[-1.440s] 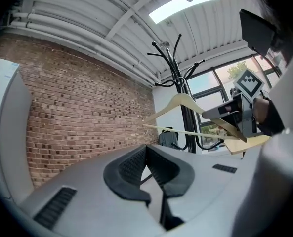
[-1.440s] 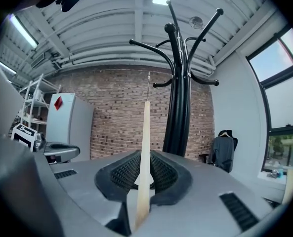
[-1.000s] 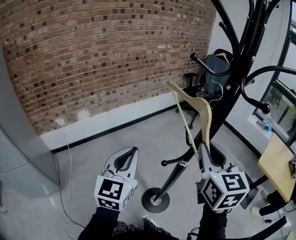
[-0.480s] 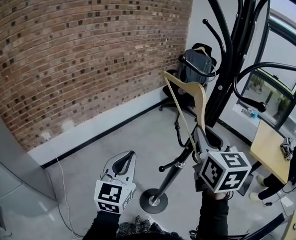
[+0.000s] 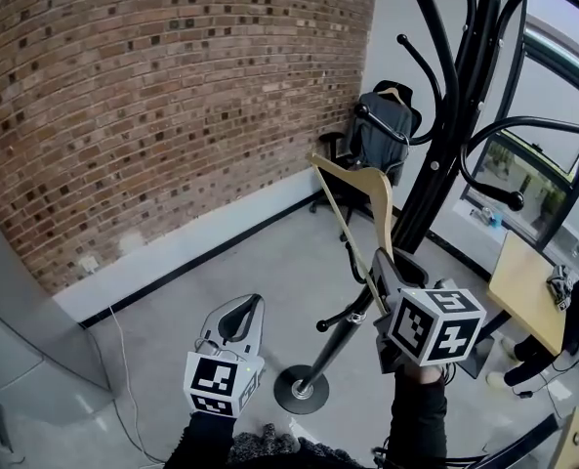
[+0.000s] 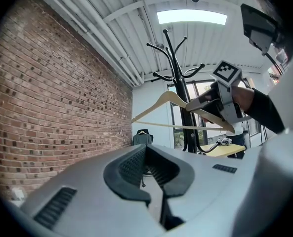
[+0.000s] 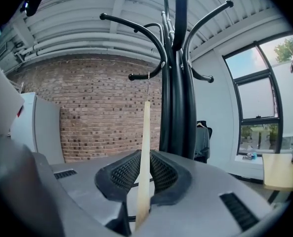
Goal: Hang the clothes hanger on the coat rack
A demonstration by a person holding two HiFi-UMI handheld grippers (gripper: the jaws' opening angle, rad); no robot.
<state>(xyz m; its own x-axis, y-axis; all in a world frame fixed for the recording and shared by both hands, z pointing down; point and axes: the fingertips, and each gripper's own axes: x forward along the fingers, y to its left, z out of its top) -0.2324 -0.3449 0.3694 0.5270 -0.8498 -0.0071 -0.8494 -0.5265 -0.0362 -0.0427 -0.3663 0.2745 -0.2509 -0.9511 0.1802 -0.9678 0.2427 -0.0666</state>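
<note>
Compared with a second ago, the clothes hanger is leaning a little further toward the brick wall, and the right gripper is sitting slightly higher beside the coat rack. That gripper is clamping the wooden hanger by the end of one shoulder and holding it up in the air, edge-on between its pads. The wire hook is showing close to one of the rack's curved arms, though we are not seeing it over the arm yet. The left gripper is waiting low on the left, closed on nothing.

We are judging the hold to be the weak point. Most of the hanger is standing far out from the pinch, so it may be twisting or slipping as it swings in. The small hook could also be missing the knobbed arm or bumping it and rocking the rack.

We are finding no brand or readable writing, only the black-and-white square markers on the gripper cubes.
</note>
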